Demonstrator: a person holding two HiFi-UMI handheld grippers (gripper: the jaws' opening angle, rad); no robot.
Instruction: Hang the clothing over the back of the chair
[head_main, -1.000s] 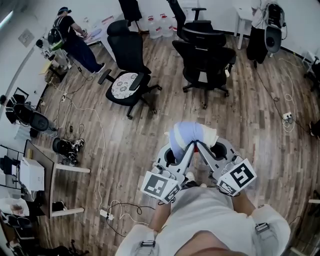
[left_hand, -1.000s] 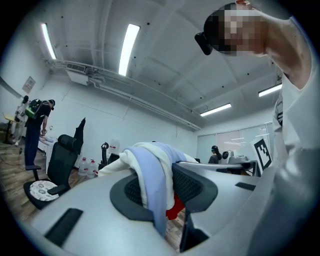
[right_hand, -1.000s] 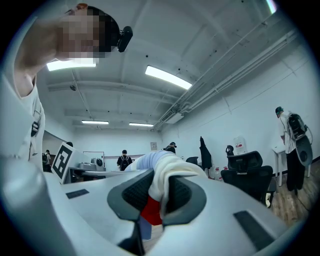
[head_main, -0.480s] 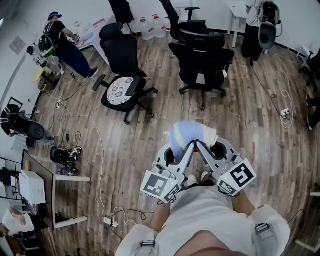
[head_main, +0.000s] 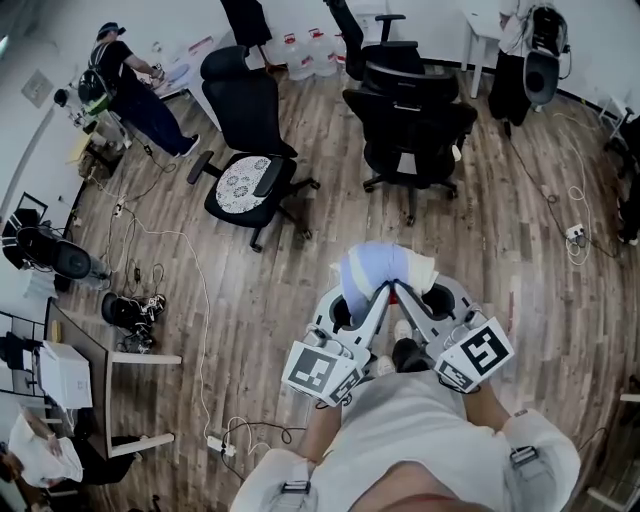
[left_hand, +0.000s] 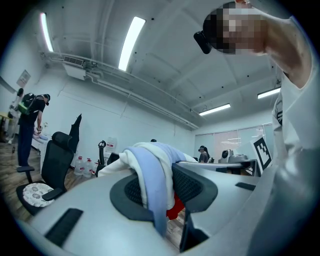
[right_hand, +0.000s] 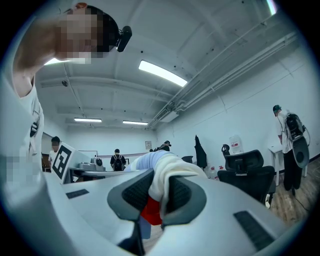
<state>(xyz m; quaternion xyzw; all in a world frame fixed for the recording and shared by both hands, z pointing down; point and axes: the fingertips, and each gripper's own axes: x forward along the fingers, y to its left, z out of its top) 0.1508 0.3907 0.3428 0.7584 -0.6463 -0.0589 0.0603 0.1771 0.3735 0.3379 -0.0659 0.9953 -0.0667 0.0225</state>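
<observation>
A bundled light-blue and white garment (head_main: 378, 268) hangs in front of me over the wood floor, pinched from both sides. My left gripper (head_main: 370, 292) is shut on its left part, where blue and white cloth (left_hand: 150, 172) fills the gap between the dark pads. My right gripper (head_main: 407, 290) is shut on its right part, with white cloth (right_hand: 165, 175) and a bit of red squeezed between the pads. Ahead stand two office chairs: a black one with a patterned seat cushion (head_main: 245, 180) at the left and a black mesh one (head_main: 410, 115) straight ahead. Both are well beyond the garment.
More dark chairs (head_main: 350, 30) and water jugs (head_main: 305, 55) line the far wall. A person (head_main: 125, 80) works at the back left. Cables (head_main: 200, 300) and a power strip (head_main: 215, 438) lie on the floor by a desk (head_main: 120, 365) at my left.
The chairs and the floor have shifted slightly in the head view as I walk with the garment. A dark shoe now shows under the right gripper. Both grips look unchanged.
</observation>
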